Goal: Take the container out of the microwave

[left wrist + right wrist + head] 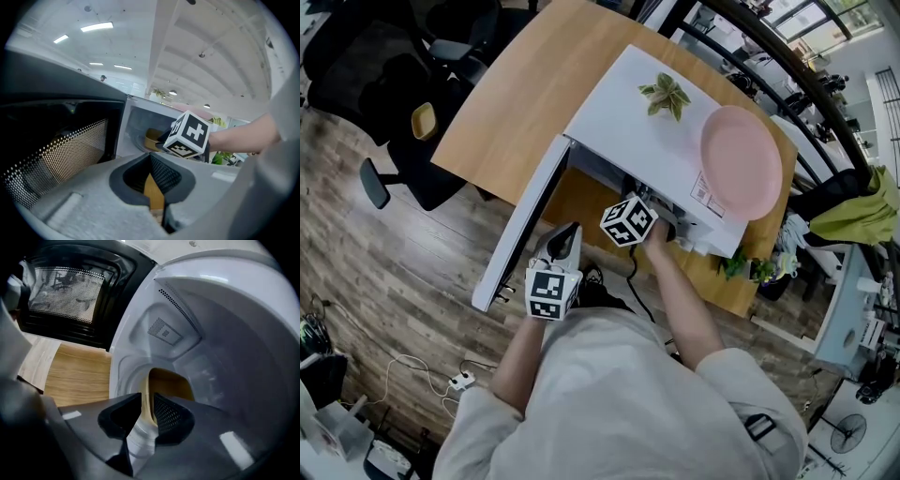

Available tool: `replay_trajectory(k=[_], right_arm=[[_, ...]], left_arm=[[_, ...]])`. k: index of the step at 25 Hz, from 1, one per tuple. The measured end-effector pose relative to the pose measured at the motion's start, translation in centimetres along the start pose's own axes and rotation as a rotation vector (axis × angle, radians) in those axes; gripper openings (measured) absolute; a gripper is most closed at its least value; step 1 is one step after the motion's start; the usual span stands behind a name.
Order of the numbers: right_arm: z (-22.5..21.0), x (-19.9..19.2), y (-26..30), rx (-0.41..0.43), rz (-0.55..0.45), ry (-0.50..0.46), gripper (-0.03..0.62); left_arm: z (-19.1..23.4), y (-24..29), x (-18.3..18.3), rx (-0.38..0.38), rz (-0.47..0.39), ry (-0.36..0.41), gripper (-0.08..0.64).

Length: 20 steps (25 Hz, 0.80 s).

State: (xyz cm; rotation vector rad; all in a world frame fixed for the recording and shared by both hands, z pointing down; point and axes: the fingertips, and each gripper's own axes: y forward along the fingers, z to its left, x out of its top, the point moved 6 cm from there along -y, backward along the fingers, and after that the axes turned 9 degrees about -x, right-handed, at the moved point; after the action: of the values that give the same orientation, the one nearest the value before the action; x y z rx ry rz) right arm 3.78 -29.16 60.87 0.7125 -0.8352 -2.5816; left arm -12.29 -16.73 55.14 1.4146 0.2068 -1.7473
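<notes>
Head view: one white microwave stands open on the counter, with one pink plate and one plant on top.

Left gripper view: the left gripper, in front of the microwave, is closed and empty.

Right gripper view: inside the microwave, the right gripper pinches the rim of the single tan container.

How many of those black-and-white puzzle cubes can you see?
2. One cube sits on the left claw, beside the open microwave door. The other cube rides on the right claw, reaching into the microwave. None seems hidden.
</notes>
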Motion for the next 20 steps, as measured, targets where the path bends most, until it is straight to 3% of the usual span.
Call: replay_trajectory(k=[20], right_arm=[[0.3, -0.4, 1.3, 0.039, 0.038, -0.06, 0.067]], left_arm=[[0.2, 0.7, -0.7, -0.003, 0.025, -0.001, 0.003]])
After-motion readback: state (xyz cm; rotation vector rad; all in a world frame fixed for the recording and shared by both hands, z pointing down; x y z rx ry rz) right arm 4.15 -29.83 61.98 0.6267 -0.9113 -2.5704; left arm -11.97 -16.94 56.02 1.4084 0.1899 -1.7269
